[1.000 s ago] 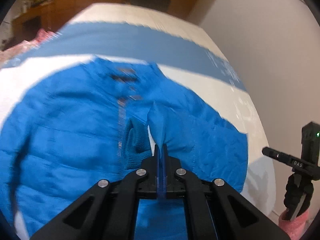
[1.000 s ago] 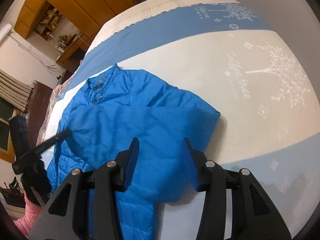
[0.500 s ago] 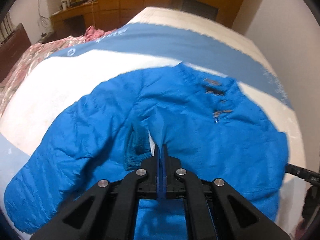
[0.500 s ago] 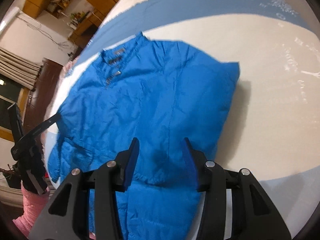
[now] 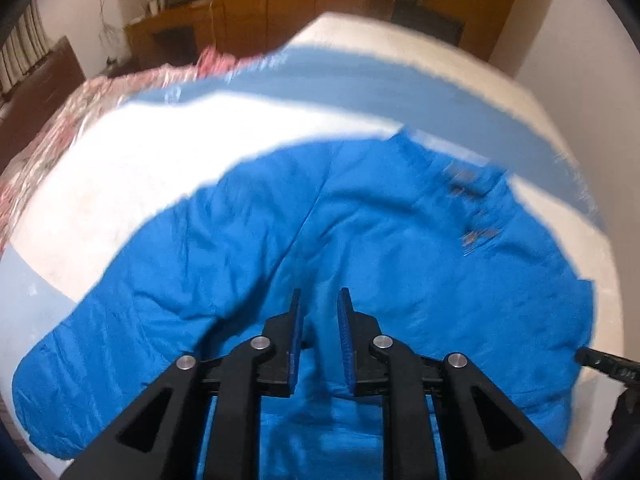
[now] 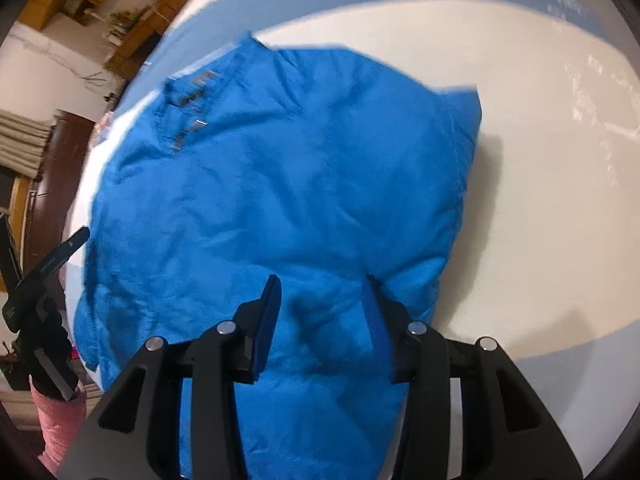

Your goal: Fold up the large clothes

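Observation:
A bright blue padded jacket (image 5: 400, 260) lies spread on the bed, its collar with dark snaps (image 5: 468, 184) toward the far right. One sleeve stretches out to the near left. My left gripper (image 5: 319, 300) hovers low over the jacket's middle; its jaws are opening, with a soft ridge of blue fabric loose in the gap and the pads not pressing it. In the right wrist view the jacket (image 6: 300, 160) fills the centre. My right gripper (image 6: 322, 280) stands open just above its near part, jaws closing slightly, with nothing pinched between them.
The bed cover (image 6: 540, 180) is white with blue bands. A floral quilt (image 5: 48, 120) lies at its far left, with wooden cabinets (image 5: 320, 0) behind and a pale wall (image 5: 580, 60) on the right. The other hand-held gripper body (image 6: 40, 280) and a pink sleeve (image 6: 56, 408) show at the left edge.
My left gripper, shut on a pinch of blue fabric before, has parted its jaws and let it drop. Both grippers swung across and sank closer to the jacket.

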`<state>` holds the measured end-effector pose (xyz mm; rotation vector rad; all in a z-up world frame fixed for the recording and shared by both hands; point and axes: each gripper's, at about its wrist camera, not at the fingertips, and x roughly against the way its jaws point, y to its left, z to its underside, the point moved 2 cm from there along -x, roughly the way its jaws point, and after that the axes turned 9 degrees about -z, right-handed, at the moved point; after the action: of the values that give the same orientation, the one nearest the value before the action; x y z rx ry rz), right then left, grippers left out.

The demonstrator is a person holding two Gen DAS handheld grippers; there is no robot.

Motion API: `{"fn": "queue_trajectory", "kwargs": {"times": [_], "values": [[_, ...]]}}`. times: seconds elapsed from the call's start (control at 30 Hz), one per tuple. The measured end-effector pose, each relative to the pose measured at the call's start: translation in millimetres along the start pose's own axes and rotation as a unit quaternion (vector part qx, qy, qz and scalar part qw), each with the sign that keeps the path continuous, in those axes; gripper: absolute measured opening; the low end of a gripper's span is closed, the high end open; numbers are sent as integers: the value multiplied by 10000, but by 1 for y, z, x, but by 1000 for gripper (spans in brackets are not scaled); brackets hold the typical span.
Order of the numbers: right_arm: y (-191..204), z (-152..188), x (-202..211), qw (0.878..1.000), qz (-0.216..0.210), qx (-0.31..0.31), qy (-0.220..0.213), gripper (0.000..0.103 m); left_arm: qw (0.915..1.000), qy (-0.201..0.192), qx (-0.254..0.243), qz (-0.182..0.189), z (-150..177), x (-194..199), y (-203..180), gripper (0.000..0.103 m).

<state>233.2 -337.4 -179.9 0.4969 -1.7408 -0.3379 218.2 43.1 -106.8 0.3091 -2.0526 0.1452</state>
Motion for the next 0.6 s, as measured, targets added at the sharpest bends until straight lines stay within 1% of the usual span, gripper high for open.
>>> {"fn": "queue_trajectory", "kwargs": {"times": [0.07,0.1,0.13,0.17,0.27,0.33,0.43,0.53,0.6], "values": [[10,-1,3,9999,-37,86,-40,43,9997,-40,-68,221,-4,7,-10,18],[13,-1,1,9999,-57,116,-12,43,9993,17,-154,345,-5,4,-19,18],[16,-1,-3,9999,-38,129,39,43,9992,42,-225,328,-5,-1,-23,18],[16,0,-10,9999,39,117,116,43,9992,100,-329,220,-4,-10,-30,18],[10,2,-33,9992,156,-40,357,42,9978,520,-376,164,3,-44,-38,18],[5,3,-46,9987,245,-88,448,41,9968,676,-419,114,10,-62,-36,18],[4,5,-56,9985,354,-66,411,41,9970,598,-457,202,14,-67,-35,18],[8,8,-59,9978,551,32,364,41,9971,560,-456,230,17,-67,-34,18],[8,6,-60,9975,605,15,376,42,9971,562,-449,241,15,-69,-33,18]]}}
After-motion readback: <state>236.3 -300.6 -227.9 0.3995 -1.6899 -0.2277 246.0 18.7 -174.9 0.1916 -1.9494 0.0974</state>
